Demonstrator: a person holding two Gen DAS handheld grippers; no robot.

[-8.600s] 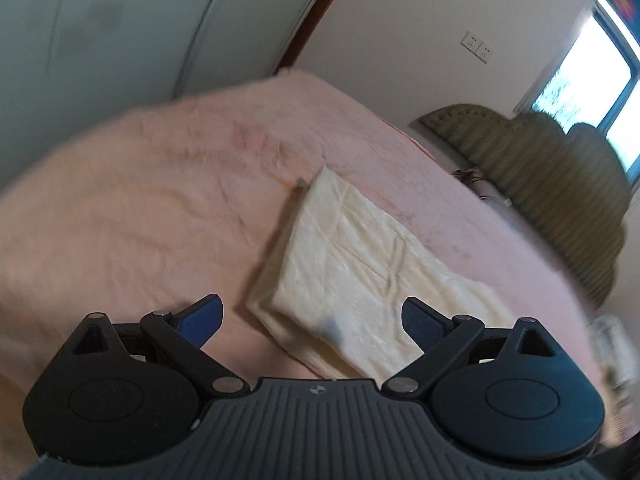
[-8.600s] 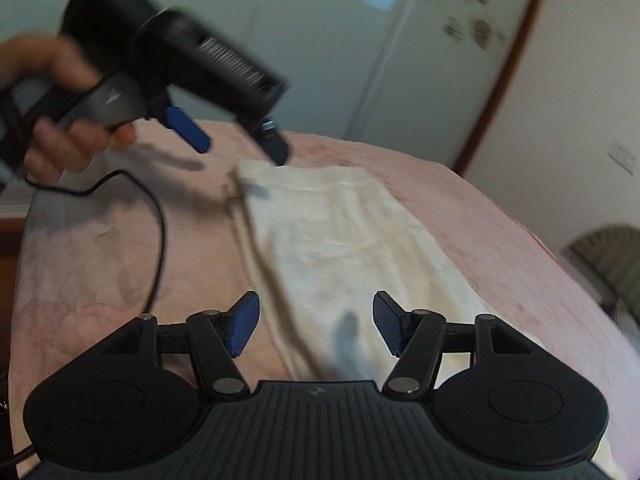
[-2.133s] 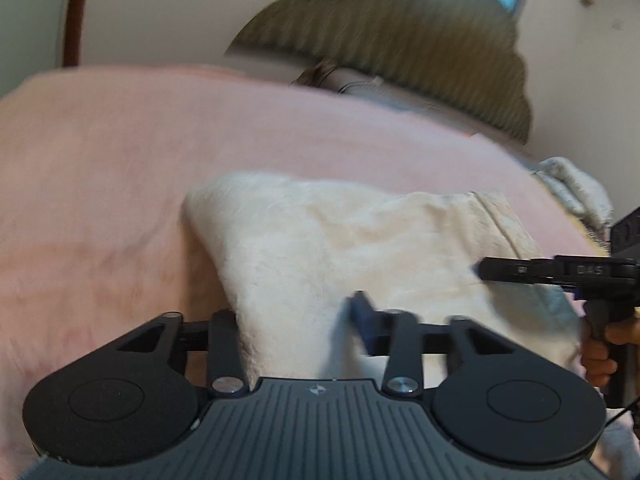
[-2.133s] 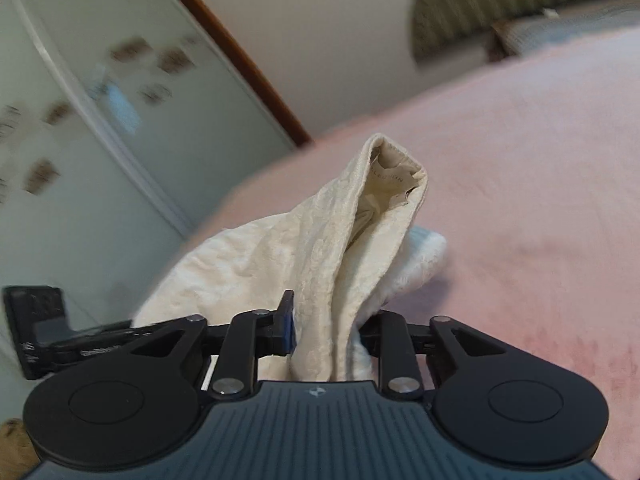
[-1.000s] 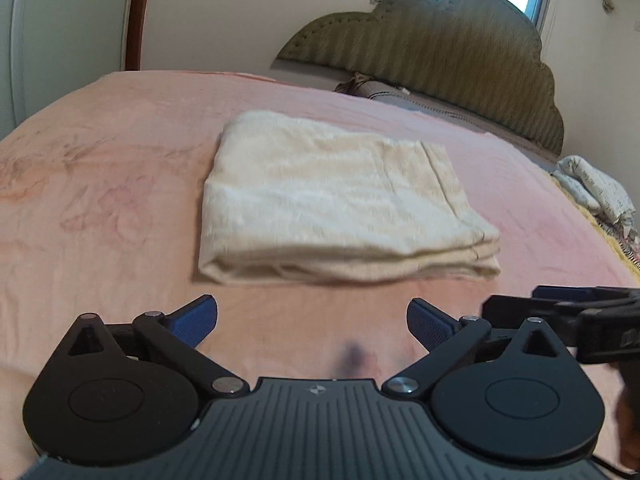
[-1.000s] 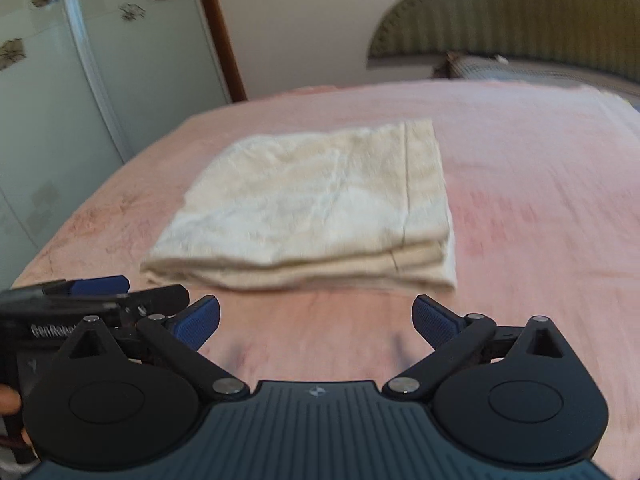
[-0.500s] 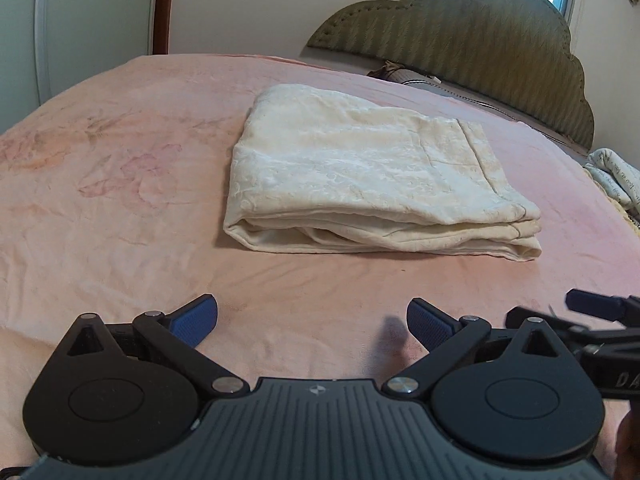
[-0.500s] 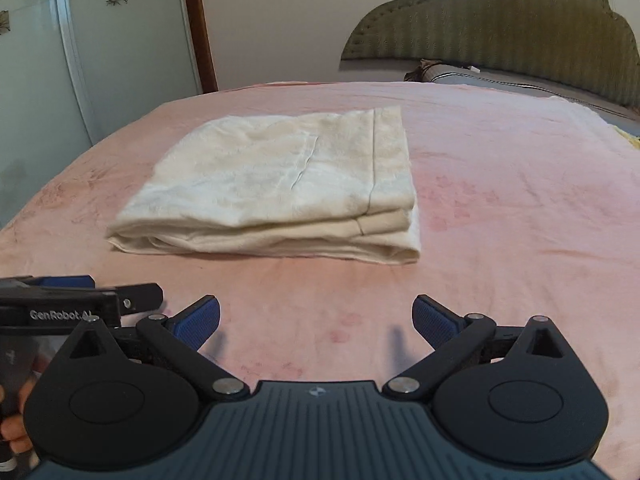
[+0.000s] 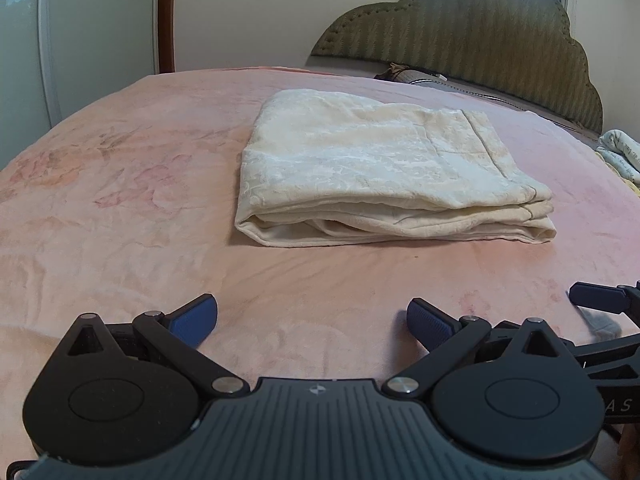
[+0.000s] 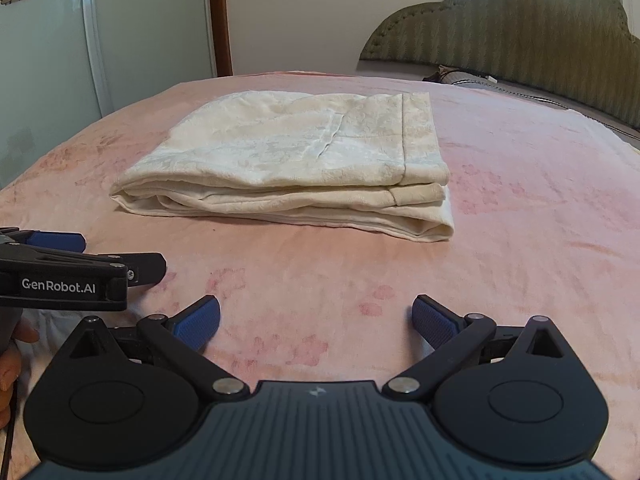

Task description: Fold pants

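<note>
The cream pants (image 9: 376, 168) lie folded into a flat stacked rectangle on the pink bed (image 9: 120, 208). They also show in the right wrist view (image 10: 296, 160). My left gripper (image 9: 312, 316) is open and empty, low over the blanket, short of the near edge of the pants. My right gripper (image 10: 316, 316) is open and empty, likewise short of the pants. The right gripper's blue fingers (image 9: 592, 298) show at the right edge of the left wrist view. The left gripper's fingers (image 10: 60, 240) show at the left edge of the right wrist view.
A green padded headboard (image 9: 480, 24) stands behind the bed, with a pillow (image 9: 432, 78) at its foot. Pale wardrobe doors (image 10: 60, 60) and a brown door frame (image 10: 218, 16) stand at the left. A patterned cloth (image 9: 620, 152) lies at the bed's right edge.
Both grippers let go of the pants, opened and drew back. The pants now lie folded on the bed. In the last half second both views sank a little lower toward the blanket.
</note>
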